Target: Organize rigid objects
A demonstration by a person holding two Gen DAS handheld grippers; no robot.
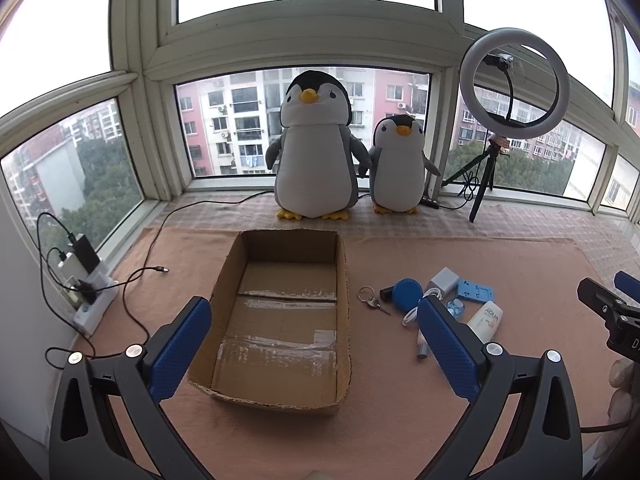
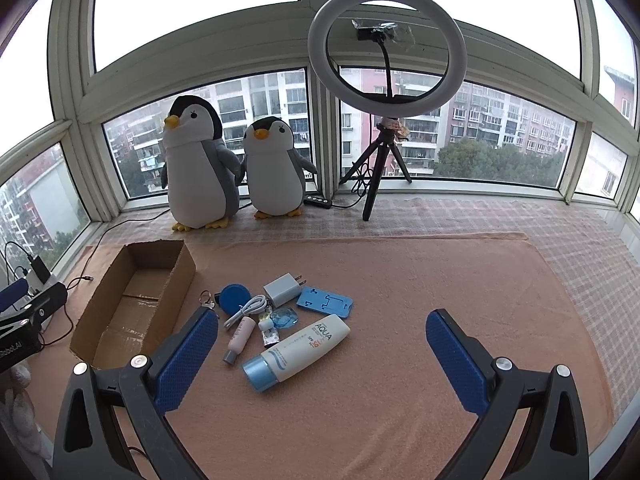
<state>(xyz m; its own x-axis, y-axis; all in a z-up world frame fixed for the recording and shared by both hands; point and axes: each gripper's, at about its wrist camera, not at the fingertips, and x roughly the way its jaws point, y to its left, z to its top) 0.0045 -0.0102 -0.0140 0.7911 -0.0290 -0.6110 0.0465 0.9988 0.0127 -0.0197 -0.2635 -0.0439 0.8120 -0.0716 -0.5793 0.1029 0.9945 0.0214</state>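
An open cardboard box lies on the pink mat; it also shows in the right wrist view. To its right lies a cluster: white sunscreen tube, white charger plug, blue phone stand, blue round case, white cable, key ring, small pink bottle. My left gripper is open above the box's near end. My right gripper is open just short of the cluster, the sunscreen between its fingers.
Two plush penguins and a ring light on a tripod stand by the window. A power strip with chargers and black cables lie left of the box. The right gripper shows at the left view's right edge.
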